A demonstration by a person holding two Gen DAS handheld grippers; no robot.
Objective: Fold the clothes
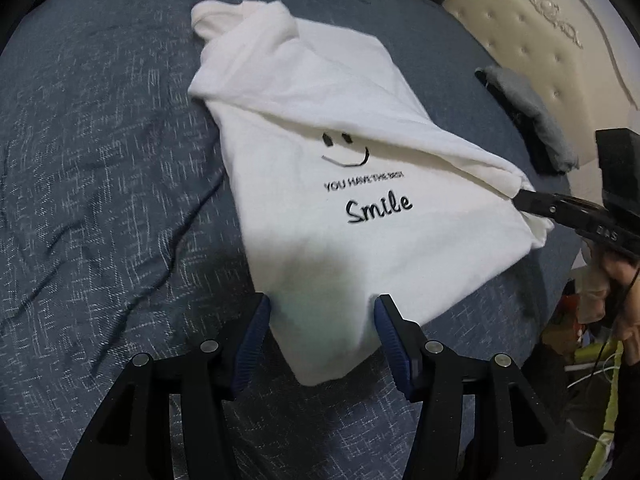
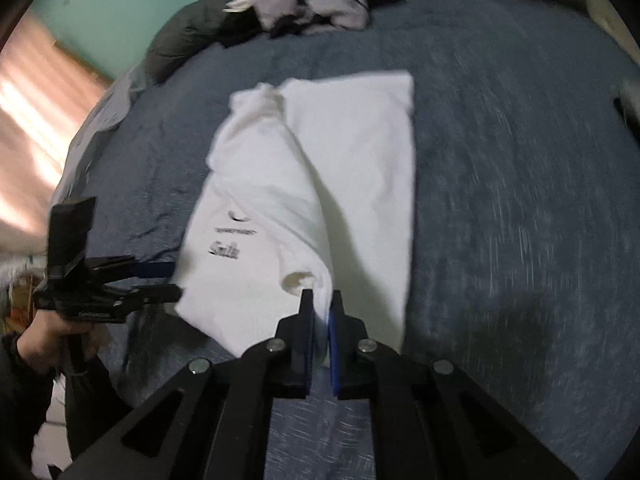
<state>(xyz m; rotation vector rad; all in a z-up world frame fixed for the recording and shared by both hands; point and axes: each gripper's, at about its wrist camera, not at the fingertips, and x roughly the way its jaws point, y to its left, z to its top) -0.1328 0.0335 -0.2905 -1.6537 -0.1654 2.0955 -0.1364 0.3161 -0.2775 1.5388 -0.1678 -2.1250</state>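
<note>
Folding the white T-shirt (image 1: 360, 216) on the bed (image 1: 100, 160), we had our right hand-held gripper (image 2: 320, 300) pinched shut on a bunched edge of the cloth, carrying one side of the shirt over its middle. The lifted part ran as a long ridge from the far end of the shirt to our pads (image 2: 307, 320). The shirt lay lengthwise on the blue cover, with the smiley face and the word "Smile" facing up and partly covered by the flap.

Our left hand-held gripper (image 1: 320, 312) hung with its fingers well apart and nothing between them, just over the near corner of the shirt.

To do this fold well, we judged that the held edge should travel straight across and come down parallel to the opposite long side, so that the shirt ended as an even strip. The far end of the flap looked rumpled near the sleeve (image 1: 224, 20), so tension along the whole ridge would matter: pull too little and the wrinkle gets folded in. The empty gripper was well placed to pin the near corner while the flap was laid down.

A loose pile of clothes (image 2: 320, 4) sat at the far edge of the bed, and a folded grey piece (image 1: 528, 120) lay near the headboard (image 1: 540, 40).
</note>
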